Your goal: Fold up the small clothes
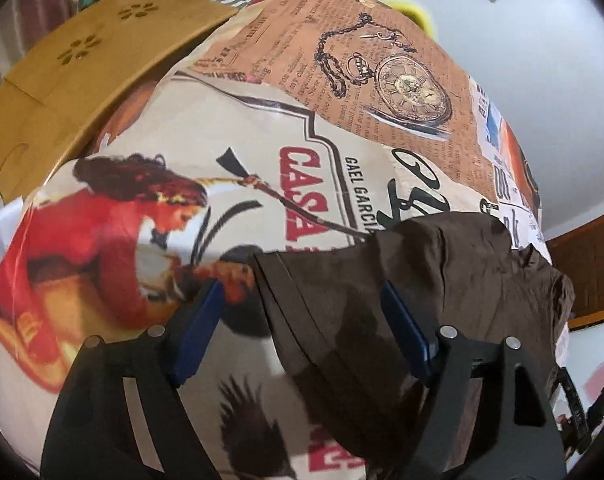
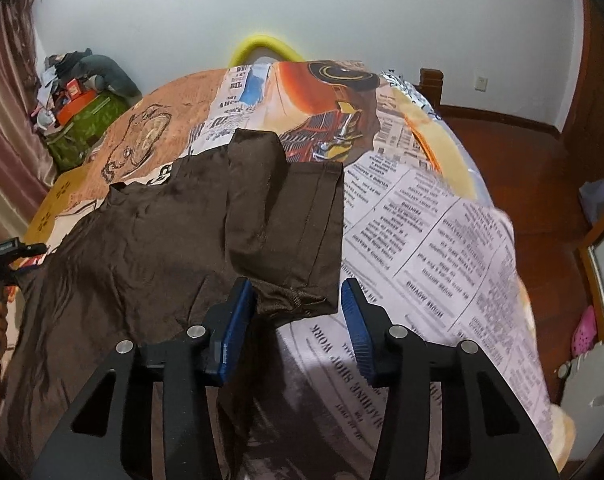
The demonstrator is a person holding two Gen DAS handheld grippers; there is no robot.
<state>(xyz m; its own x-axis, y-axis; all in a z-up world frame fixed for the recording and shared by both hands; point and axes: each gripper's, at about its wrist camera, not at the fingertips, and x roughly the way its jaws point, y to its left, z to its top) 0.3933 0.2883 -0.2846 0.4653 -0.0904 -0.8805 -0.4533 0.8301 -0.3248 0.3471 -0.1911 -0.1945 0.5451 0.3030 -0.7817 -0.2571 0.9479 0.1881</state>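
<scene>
On the bed [image 2: 442, 216] the brown shirt [image 2: 142, 248] lies flat with one sleeve [image 2: 298, 224] folded in, and both the right tool [image 2: 298, 332] and the left tool [image 1: 302, 328] stand spread (pinching nothing), so a shallow bite could drag the thin cloth and undo the fold.

From the left wrist, my left tool [image 1: 302, 320] blocks the brown garment's [image 1: 442, 280] near edge, and the bedspread [image 1: 182, 152] print blurs there. From the right wrist, the garment [image 2: 142, 248] runs off the bottom left, under the tool's arms.
</scene>
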